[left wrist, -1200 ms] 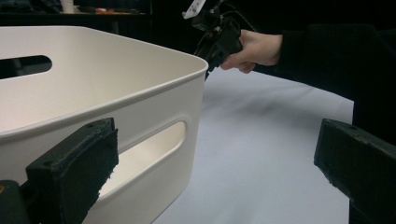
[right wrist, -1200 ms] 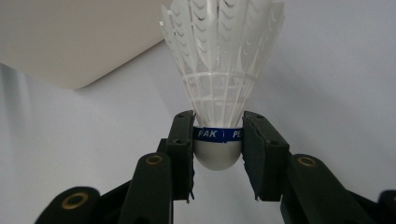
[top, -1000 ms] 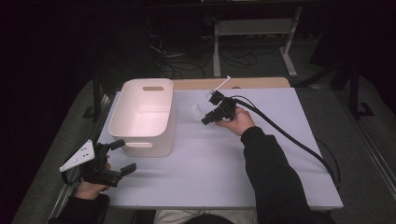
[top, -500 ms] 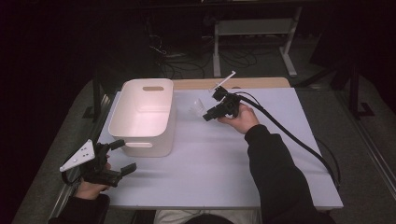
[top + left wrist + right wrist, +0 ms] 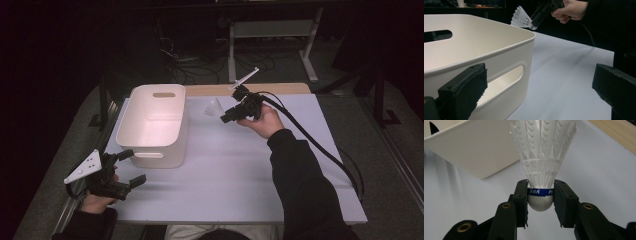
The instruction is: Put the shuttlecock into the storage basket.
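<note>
Right gripper (image 5: 540, 195) clamps one shuttlecock (image 5: 543, 157); one bin (image 5: 155, 125).

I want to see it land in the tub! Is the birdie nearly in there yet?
Nearly. Done: the right gripper has the birdie pinched by its round base, up off the table. In hand: it hangs beside the white tub, not over it. Left: moving across and letting go. The tub looks empty.

- High view looks forward and down over the whole surface (image 5: 240, 165).
- Both claw views sit low and close, sharing the white bin (image 5: 474, 50), its far rim perhaps cropped.
</note>
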The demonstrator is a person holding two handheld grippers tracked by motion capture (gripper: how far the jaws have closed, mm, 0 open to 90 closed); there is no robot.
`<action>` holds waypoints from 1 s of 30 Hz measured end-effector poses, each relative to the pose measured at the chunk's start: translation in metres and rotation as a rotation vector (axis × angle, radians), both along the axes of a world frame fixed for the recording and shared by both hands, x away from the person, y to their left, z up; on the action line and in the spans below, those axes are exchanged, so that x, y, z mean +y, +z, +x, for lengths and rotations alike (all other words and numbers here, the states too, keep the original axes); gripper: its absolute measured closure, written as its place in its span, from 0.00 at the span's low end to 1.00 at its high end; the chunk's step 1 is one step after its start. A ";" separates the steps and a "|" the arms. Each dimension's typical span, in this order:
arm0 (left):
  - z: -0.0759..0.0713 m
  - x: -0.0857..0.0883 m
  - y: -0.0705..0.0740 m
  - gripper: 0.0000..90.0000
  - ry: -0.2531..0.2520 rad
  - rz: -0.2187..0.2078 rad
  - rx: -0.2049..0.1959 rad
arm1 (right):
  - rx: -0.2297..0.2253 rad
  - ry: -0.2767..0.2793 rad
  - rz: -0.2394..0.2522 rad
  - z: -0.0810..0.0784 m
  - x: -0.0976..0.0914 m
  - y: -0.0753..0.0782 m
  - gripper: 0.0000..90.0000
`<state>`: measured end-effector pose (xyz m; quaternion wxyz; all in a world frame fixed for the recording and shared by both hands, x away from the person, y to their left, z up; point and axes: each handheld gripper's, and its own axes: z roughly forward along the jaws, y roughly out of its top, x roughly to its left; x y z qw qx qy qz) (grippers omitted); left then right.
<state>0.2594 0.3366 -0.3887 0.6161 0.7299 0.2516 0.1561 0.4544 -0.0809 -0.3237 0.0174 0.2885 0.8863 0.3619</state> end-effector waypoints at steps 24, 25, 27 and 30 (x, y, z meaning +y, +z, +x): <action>0.000 0.000 0.000 0.00 0.002 0.001 0.000 | -0.059 0.035 0.019 -0.011 0.016 0.040 0.71; 0.000 0.000 0.000 0.00 0.002 0.001 0.000 | -0.059 0.035 0.019 -0.012 0.017 0.041 0.71; 0.000 0.000 0.000 0.00 0.002 0.001 0.000 | -0.063 0.040 0.018 -0.013 0.018 0.043 0.71; 0.000 0.000 0.000 0.00 0.002 0.001 0.000 | -0.069 0.049 0.019 -0.014 0.021 0.046 0.71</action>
